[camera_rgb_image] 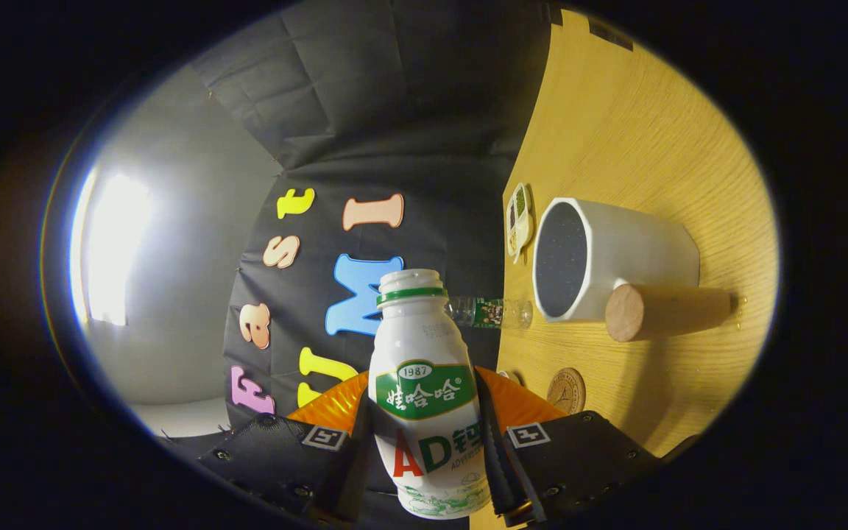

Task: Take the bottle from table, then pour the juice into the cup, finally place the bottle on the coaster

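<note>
Both fingers of the gripper (pixel 424 456) are clamped on the bottle (pixel 424 397) (rolled sideways, cap off), whose mouth is best brought over the cup (pixel 601 261), near the coaster (pixel 566 390), before further tilting.

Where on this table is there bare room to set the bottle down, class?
The bottle is clamped between the fingers. Bare wood lies beyond the mug and between the coaster and the mug's wooden handle. It is crowded at the table edge, around the mug's rim.
</note>
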`<state>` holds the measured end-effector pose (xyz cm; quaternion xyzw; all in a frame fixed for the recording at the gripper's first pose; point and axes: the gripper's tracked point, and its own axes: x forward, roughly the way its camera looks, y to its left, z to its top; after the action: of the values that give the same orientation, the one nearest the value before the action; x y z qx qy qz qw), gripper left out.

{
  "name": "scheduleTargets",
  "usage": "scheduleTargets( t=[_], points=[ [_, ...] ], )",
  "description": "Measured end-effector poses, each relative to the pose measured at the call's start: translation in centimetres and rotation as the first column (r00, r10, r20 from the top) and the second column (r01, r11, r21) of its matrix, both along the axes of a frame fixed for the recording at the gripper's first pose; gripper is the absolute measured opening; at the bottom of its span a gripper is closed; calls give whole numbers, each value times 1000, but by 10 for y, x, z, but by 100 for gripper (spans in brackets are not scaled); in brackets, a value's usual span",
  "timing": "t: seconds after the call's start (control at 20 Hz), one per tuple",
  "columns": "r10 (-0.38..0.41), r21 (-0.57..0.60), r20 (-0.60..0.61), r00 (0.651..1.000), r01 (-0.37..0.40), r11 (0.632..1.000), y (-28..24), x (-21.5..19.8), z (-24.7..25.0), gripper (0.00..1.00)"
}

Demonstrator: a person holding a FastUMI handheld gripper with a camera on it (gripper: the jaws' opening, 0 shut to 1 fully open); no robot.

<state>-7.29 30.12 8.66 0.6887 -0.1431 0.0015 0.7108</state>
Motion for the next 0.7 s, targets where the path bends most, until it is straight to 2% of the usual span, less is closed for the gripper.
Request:
scheduleTargets(
  t=[0.7],
  points=[
    [-36,170,-22,999,39,985,-6,-4,-7,64]
  ],
)
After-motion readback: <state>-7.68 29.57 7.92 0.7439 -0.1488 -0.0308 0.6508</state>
